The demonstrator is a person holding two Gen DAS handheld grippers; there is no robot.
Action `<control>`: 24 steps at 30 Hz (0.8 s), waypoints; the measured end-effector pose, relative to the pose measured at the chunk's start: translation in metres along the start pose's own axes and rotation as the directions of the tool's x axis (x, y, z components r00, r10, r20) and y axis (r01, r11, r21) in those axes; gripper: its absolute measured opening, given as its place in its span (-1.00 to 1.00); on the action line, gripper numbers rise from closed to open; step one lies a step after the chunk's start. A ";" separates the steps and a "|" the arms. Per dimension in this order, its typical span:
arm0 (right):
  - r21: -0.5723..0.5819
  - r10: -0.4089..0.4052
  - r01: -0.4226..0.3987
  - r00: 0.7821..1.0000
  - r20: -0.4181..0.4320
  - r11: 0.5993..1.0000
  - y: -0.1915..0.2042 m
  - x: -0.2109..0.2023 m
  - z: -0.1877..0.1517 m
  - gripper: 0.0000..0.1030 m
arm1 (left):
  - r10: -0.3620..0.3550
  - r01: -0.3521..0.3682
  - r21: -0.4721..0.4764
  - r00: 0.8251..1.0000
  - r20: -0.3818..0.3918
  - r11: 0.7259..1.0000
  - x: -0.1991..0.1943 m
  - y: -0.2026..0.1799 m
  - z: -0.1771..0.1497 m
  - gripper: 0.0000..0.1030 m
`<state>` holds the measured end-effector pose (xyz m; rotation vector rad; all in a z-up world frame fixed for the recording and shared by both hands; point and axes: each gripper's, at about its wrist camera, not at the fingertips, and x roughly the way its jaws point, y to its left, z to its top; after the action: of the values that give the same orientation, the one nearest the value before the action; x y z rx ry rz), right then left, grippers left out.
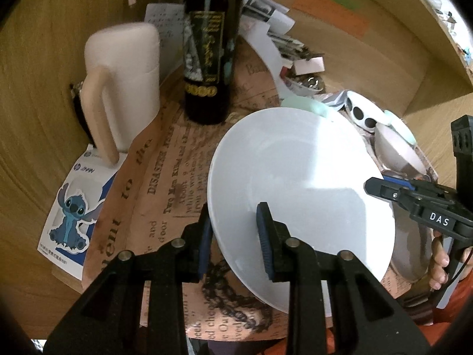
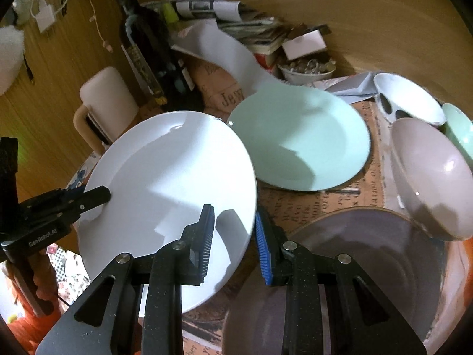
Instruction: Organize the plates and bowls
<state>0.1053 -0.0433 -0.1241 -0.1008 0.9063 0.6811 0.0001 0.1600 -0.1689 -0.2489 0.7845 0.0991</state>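
White and shiny, the plate (image 1: 301, 195) is tilted above the newspaper mat (image 1: 165, 177), held on two sides. It hides most of the green plate (image 2: 298, 136) from the left camera. The left gripper (image 1: 235, 236) pinches one rim, jaws nearly closed. The right gripper (image 2: 235, 242) pinches the other rim, also nearly closed.

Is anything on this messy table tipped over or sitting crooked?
Yes. The white plate is tilted off the table, gripped at opposite rims by the left gripper and right gripper. The mauve bowl leans steeply on its side beside the mauve plate.
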 end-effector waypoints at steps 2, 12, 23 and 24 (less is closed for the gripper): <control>0.005 -0.005 0.005 1.000 0.011 1.000 -0.003 -0.005 -0.001 -0.51 | -0.008 0.008 0.002 1.000 0.009 1.000 -0.001 -0.005 0.002 -0.44; 0.047 -0.035 0.032 0.998 0.056 0.998 -0.026 -0.031 -0.010 -0.51 | -0.041 0.039 0.053 0.998 0.039 0.998 -0.008 -0.039 0.011 -0.44; 0.079 -0.080 0.072 0.992 0.094 0.994 -0.051 -0.063 -0.027 -0.51 | -0.069 0.065 0.108 0.997 0.030 0.992 -0.007 -0.081 0.013 -0.44; 0.080 -0.083 0.076 0.992 0.096 0.994 -0.053 -0.065 -0.028 -0.51 | -0.077 0.074 0.109 0.997 0.025 0.991 -0.006 -0.085 0.013 -0.44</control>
<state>0.0893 -0.1277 -0.1032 -0.0349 0.8270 0.5720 0.0197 0.0808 -0.1400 -0.1739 0.7483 -0.0115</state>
